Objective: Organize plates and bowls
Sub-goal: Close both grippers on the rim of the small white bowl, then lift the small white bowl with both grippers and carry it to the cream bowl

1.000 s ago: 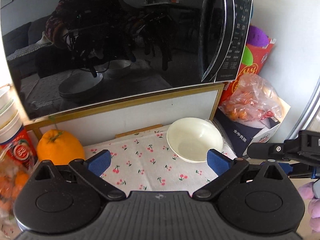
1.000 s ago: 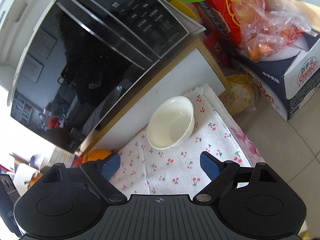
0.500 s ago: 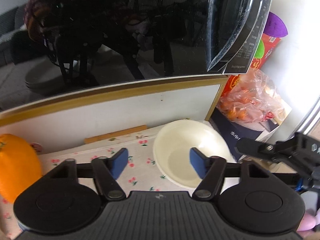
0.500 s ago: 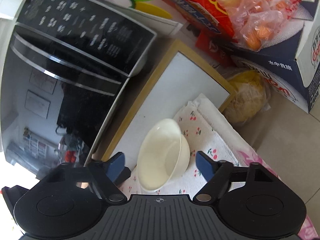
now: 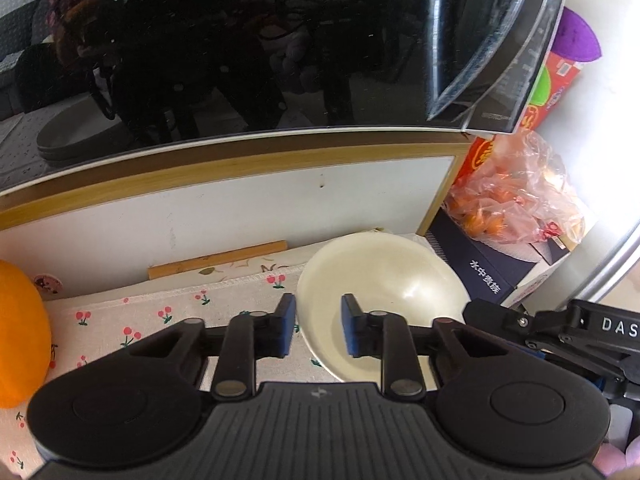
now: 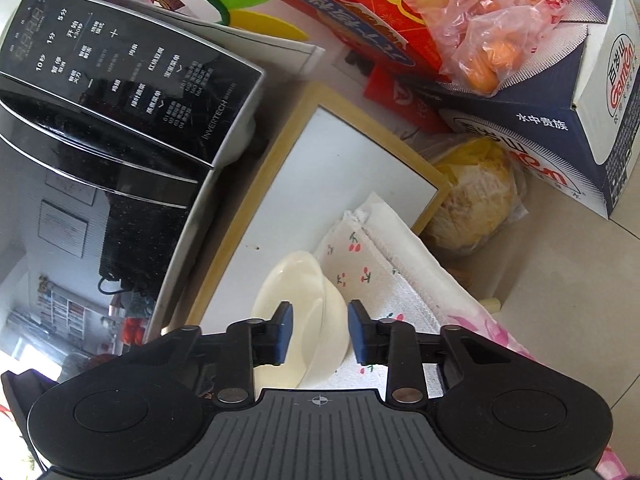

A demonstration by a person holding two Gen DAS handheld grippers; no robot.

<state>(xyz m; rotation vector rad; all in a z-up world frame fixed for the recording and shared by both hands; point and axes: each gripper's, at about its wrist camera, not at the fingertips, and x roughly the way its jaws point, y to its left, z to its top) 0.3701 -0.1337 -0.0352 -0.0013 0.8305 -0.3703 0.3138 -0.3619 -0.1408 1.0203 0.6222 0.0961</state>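
A cream bowl (image 5: pixel 384 280) stands on a cherry-print cloth (image 5: pixel 160 320) in front of a black microwave (image 5: pixel 240 48). My left gripper (image 5: pixel 318 332) straddles the bowl's left rim, one finger inside and one outside, jaws narrowed with a gap left. In the right wrist view the same bowl (image 6: pixel 300 292) has its right rim between the fingers of my right gripper (image 6: pixel 320 336), also narrowed but not pressed. The right gripper's black body shows at the right edge of the left wrist view (image 5: pixel 560 332).
An orange (image 5: pixel 20 336) sits at the left. A dark blue carton (image 6: pixel 560 120) with a bag of orange fruit (image 5: pixel 516 200) and a red box (image 6: pixel 360 20) stand right of the bowl. A white framed board (image 5: pixel 224 208) backs the cloth.
Both grippers moved forward to the bowl and narrowed from wide open, so each now has a side of the rim between its fingers.
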